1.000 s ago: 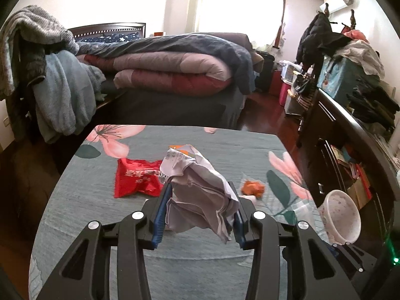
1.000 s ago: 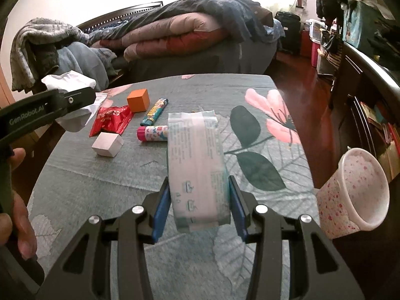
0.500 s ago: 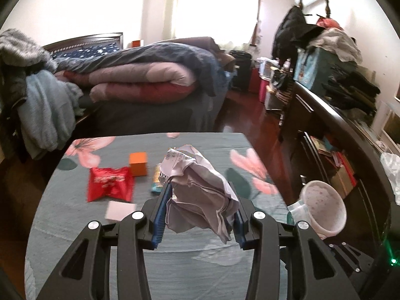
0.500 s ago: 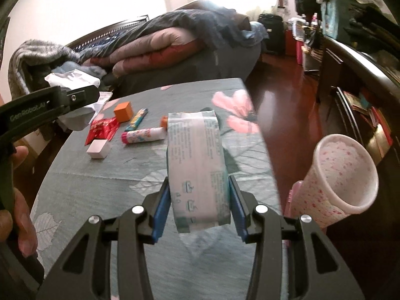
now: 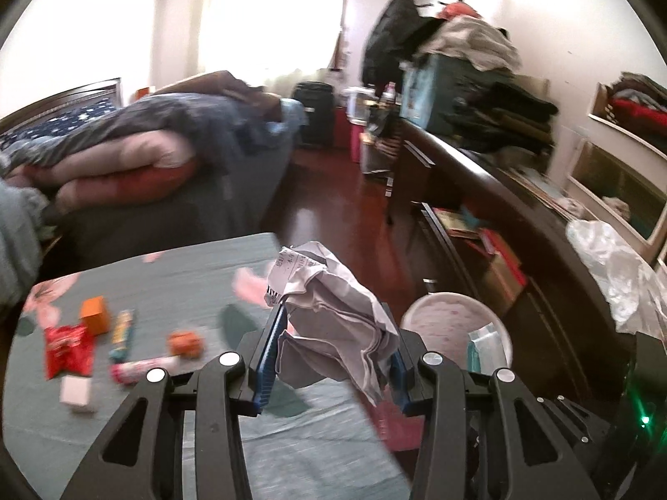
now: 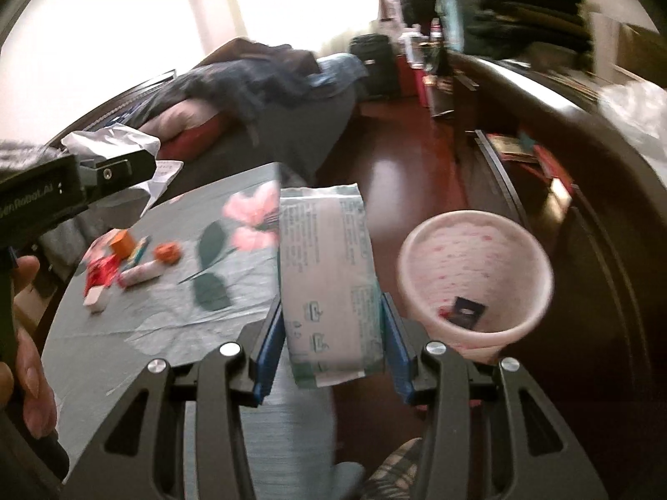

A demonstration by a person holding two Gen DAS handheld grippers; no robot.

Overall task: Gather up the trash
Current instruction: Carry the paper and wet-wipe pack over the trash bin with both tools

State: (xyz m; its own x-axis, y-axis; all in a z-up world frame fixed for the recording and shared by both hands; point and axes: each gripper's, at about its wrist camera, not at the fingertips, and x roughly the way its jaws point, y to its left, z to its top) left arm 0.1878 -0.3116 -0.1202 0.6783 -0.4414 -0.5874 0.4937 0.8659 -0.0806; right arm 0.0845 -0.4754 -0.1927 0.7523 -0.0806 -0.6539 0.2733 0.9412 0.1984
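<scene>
On the left I have the left gripper clamped on a crumpled paper, and the table with its leftovers sits further left: a red wrapper, an orange block and a tube, all smeared by blur. To the right, my right gripper is closed on a tissue pack, held upright between the pads. The task's target, the pink speckled bin, stands on the floor just off the table's edge, right of both loads. To do this step well, I judge I should bring each load squarely over the bin's mouth before letting go, one at a time, paper first since it is loose and may drift. I would release low, so the pack does not tip the light bin. Hard to read: the dark scrap already in the bin; the bin's base is cut off, and the paper hides the table behind it.
</scene>
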